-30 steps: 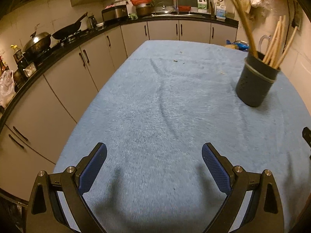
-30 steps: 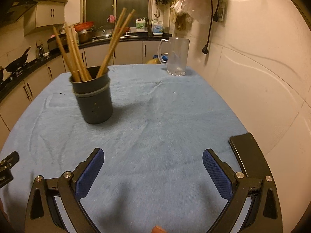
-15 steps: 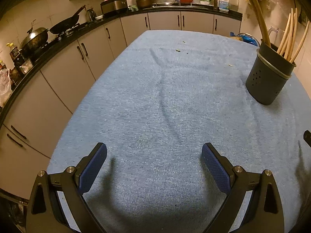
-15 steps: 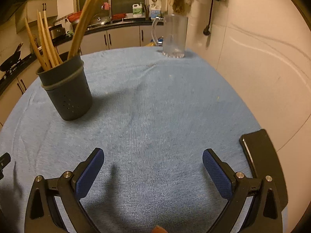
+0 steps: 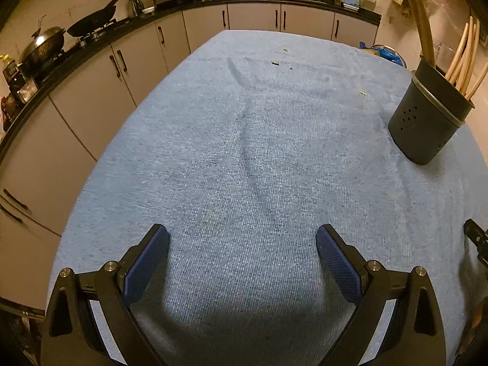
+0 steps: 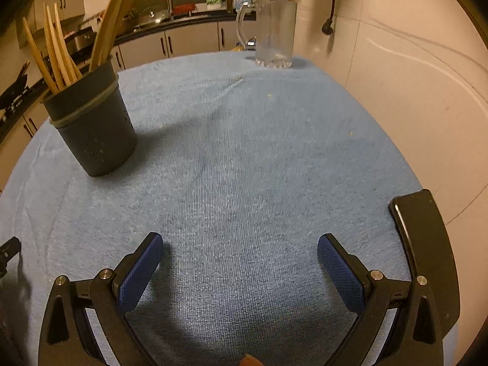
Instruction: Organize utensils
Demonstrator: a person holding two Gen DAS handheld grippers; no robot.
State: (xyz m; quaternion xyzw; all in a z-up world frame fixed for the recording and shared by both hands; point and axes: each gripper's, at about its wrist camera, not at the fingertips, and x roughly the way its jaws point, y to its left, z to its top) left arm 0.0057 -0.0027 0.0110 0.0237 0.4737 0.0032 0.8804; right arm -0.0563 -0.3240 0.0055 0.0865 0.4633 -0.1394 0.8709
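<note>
Both tongs (image 5: pixel 242 244) (image 6: pixel 239 251) agape, empty; chopsticks (image 6: pixel 55 52) in holder (image 6: pixel 94 131); no legible writing.

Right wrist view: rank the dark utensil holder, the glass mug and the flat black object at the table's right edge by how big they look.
1. Dark utensil holder and flat black object: similar, both near the camera, so unranked.
2. Glass mug: smallest, though farthest away.

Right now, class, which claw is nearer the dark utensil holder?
Right. The holder looms ahead-left of the right claw; it sits smaller, far ahead-right of the left claw.
</note>
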